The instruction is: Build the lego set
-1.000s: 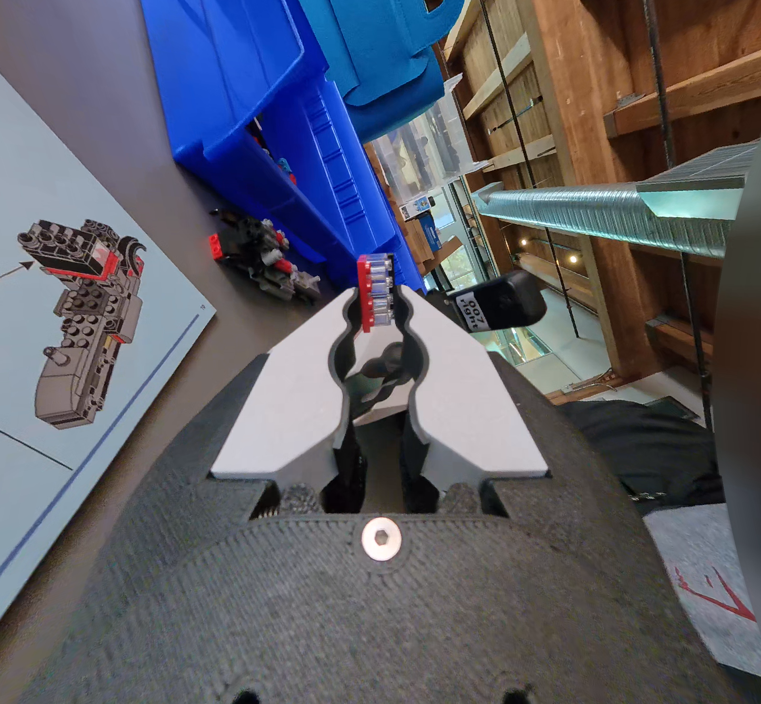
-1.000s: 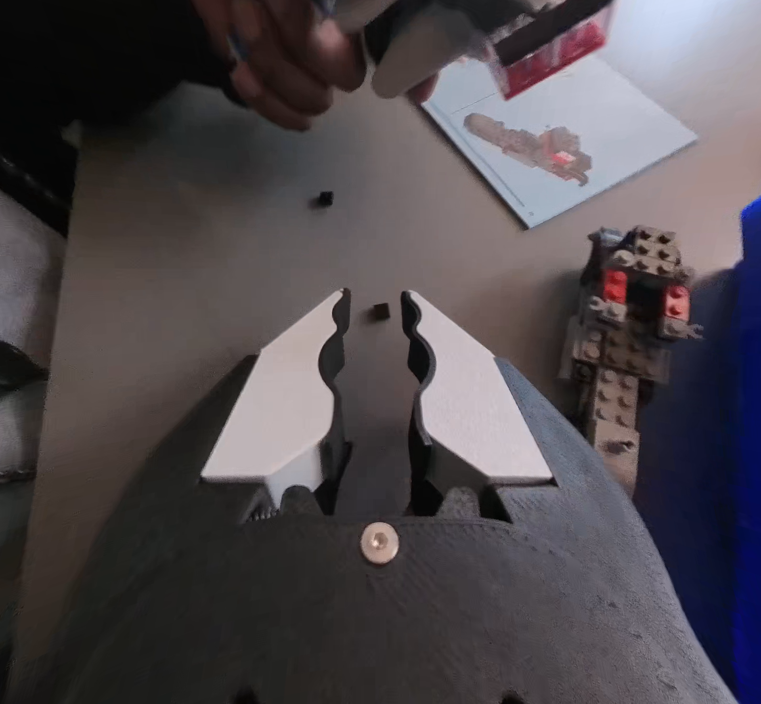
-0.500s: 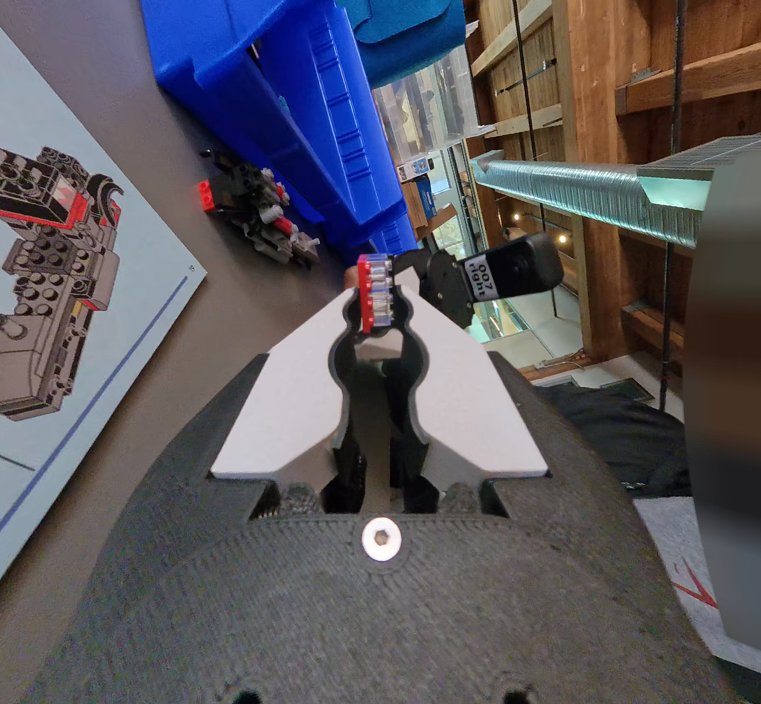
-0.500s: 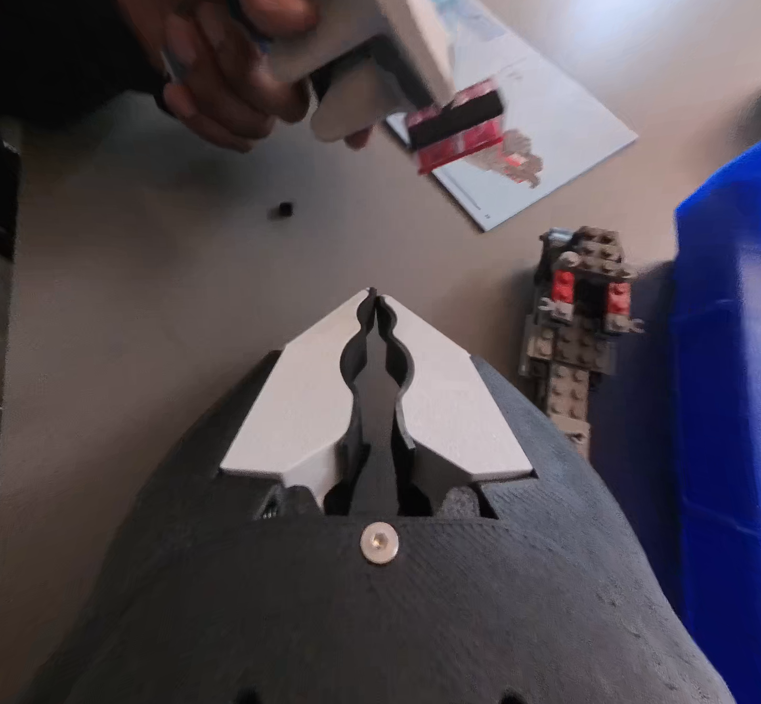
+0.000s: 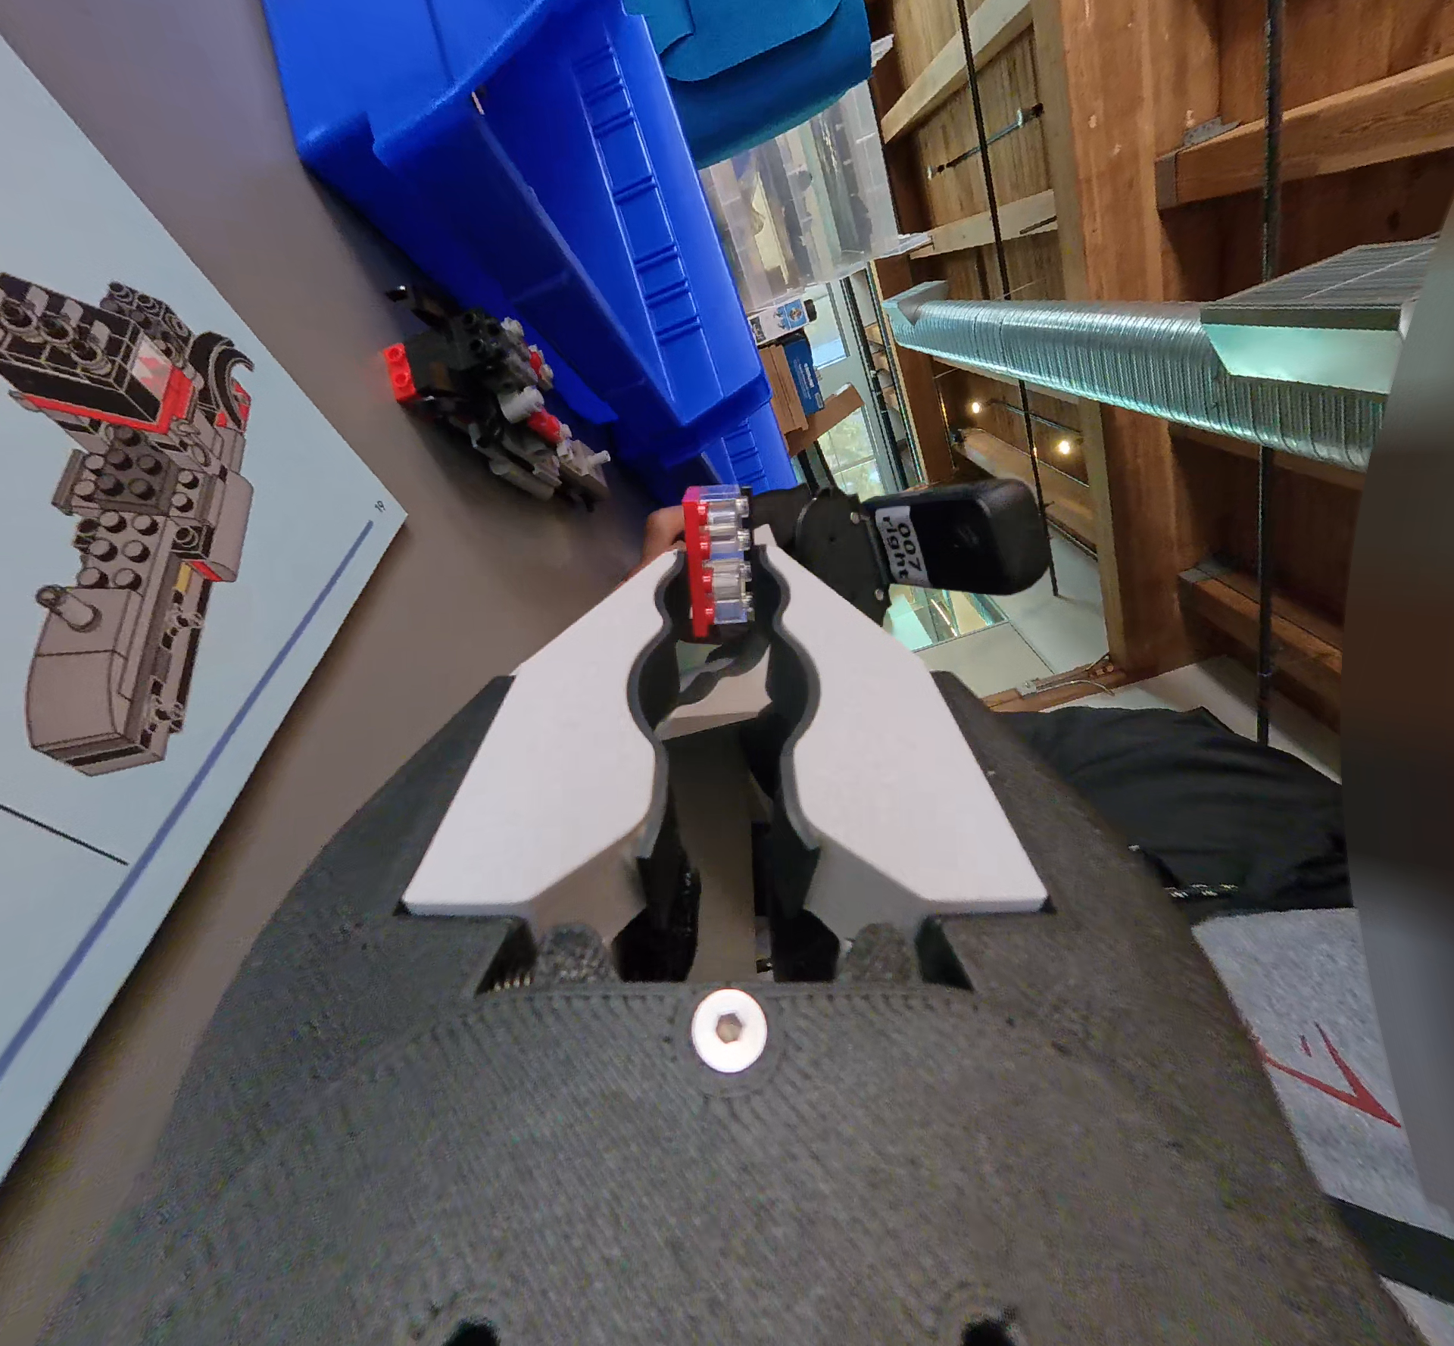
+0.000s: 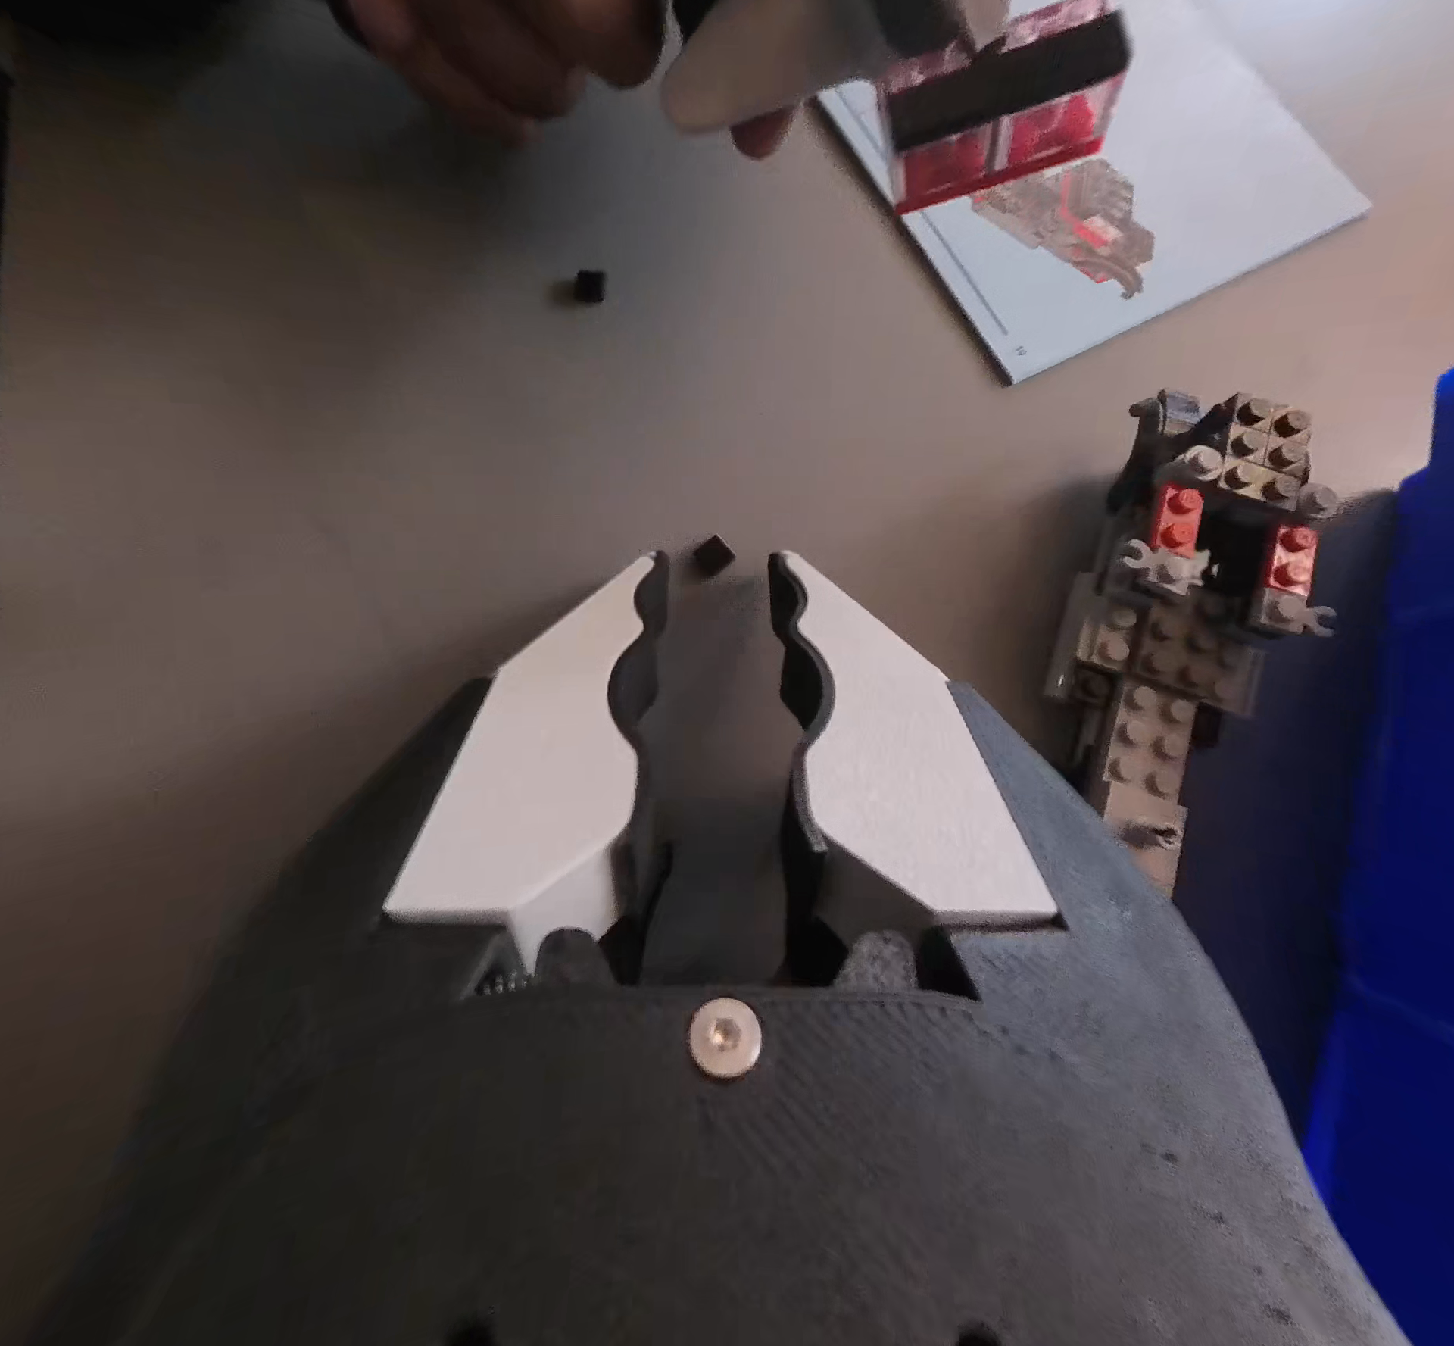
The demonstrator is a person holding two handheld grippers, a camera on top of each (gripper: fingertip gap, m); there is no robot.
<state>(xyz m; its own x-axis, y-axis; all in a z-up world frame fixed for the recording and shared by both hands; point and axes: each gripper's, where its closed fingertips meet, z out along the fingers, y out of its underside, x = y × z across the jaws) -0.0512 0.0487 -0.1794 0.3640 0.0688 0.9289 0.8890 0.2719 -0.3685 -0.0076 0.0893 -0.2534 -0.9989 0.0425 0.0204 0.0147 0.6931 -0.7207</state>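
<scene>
Table point(image 6: 275, 482) of grey-brown colour under both tools. Left gripper point(image 5: 720, 584) clenched on a small red and clear brick assembly point(image 5: 717, 560), gripped at the very fingertips and lifted above the table; in the right wrist view, seen as a red block with a black plate point(image 6: 1015, 96) on it, blurred, at the top of the frame above the instruction booklet point(image 6: 1164, 222). Hand point(image 6: 503, 10) of a person wrapped around the handle of that tool. Right gripper point(image 6: 714, 564) released, jaws apart, pointing down at the table with a tiny black piece point(image 6: 713, 551) lying just between the fingertips; cannot tell whether touching either finger. Second tiny black piece point(image 6: 587, 285) farther off on the table, well apart from the first, below the hand. Partly built lego model point(image 6: 1204, 600) in grey, black and red, lying flat on the table to the right of the right gripper, just beside the blue bin point(image 6: 1408, 836). Same model point(image 5: 496, 395) in the left wrist view, between the booklet point(image 5: 157, 521) and the row of blue bins point(image 5: 511, 128). Booklet open at a page with a drawing of the model. Right gripper's black body point(image 5: 928, 537) visible behind the held assembly in the left wrist view. Wooden shelving point(image 5: 1180, 88) and a metal duct point(image 5: 1101, 372) in the background.
</scene>
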